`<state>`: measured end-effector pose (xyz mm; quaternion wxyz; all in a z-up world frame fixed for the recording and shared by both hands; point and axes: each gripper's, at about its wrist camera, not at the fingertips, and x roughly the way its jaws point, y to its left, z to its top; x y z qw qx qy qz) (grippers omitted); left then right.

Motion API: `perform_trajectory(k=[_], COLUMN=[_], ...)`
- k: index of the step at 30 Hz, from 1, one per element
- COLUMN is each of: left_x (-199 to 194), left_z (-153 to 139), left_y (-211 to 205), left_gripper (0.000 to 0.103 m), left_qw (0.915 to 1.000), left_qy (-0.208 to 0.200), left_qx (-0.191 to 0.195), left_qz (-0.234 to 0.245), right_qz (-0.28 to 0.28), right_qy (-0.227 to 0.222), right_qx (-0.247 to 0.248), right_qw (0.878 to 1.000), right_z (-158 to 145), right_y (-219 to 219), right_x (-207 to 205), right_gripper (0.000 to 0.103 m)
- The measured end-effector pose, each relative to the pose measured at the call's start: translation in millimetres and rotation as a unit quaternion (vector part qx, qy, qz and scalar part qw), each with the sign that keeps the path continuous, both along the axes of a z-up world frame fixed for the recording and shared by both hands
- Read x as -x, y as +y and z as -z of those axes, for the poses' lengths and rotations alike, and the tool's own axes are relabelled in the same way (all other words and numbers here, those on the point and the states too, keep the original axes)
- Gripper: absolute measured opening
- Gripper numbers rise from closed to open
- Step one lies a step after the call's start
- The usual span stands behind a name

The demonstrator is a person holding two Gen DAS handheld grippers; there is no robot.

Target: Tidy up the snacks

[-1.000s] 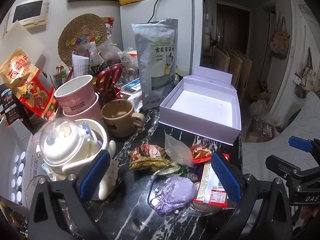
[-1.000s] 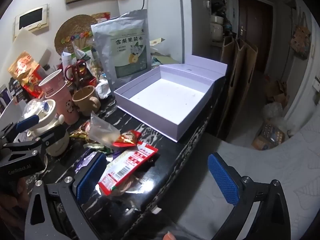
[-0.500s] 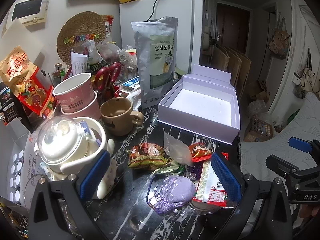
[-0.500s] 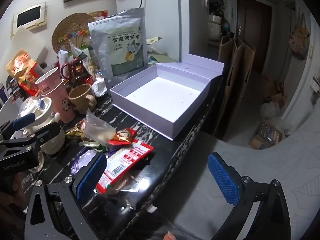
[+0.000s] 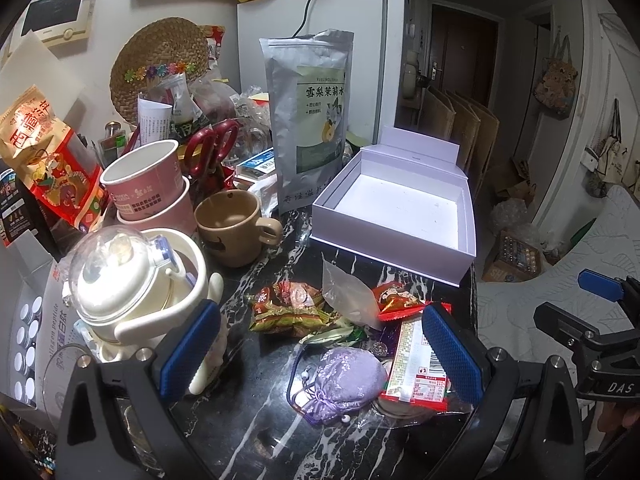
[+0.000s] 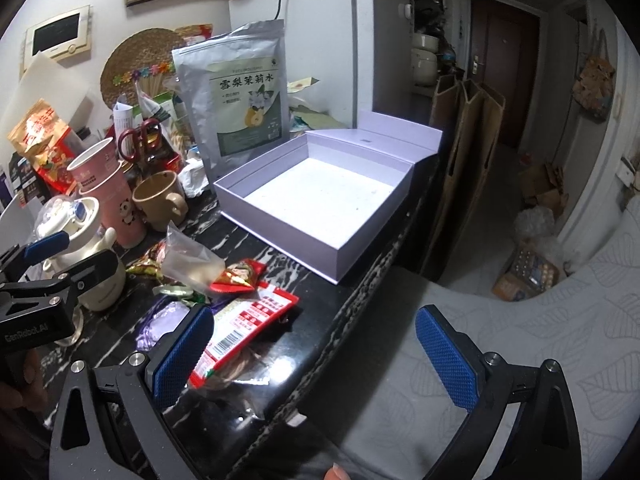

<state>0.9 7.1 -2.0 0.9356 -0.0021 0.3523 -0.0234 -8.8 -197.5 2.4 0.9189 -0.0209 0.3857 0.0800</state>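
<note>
An open lavender box [image 5: 390, 236] [image 6: 280, 220] sits empty on the black marble counter [image 5: 256, 424]. In front of it lies a loose heap of snacks: a red and white packet [image 5: 416, 364] [image 6: 244, 328], a small red packet [image 5: 396, 298] [image 6: 236, 276], a clear bag [image 5: 348, 294] [image 6: 192, 260], brown and green wrapped candies [image 5: 288, 308] and a lilac pouch [image 5: 344, 380]. My left gripper [image 5: 320, 356] hovers open just above the pouch. My right gripper [image 6: 316, 356] is open at the counter's front edge, its left finger beside the red and white packet.
A silver standing pouch [image 5: 310, 116] rises behind the box. Left of the snacks are a brown mug [image 5: 232, 228], stacked pink cups [image 5: 148, 188], a white kettle-shaped jar [image 5: 132, 280] and red scissors [image 5: 208, 144]. A bed cover [image 6: 520, 360] lies right of the counter.
Both grippers have drifted slightly forward and closer to the snack heap. Both stay open, and nothing on the counter has moved.
</note>
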Motion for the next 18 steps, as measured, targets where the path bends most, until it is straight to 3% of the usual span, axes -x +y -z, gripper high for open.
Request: perform_trajectory(k=[18], left_x=[4.4], left_z=[-3.3], left_y=[1.1], left_gripper=[0.103], left_qw=[0.9999], left_qy=[0.004], left_qx=[0.014], left_qz=[0.004], right_qz=[-0.007], right_qy=[-0.012], right_qx=[-0.002], right_qw=[1.000], right_z=[-3.8], right_y=[2.2], right_x=[9.8], right_gripper=[0.103])
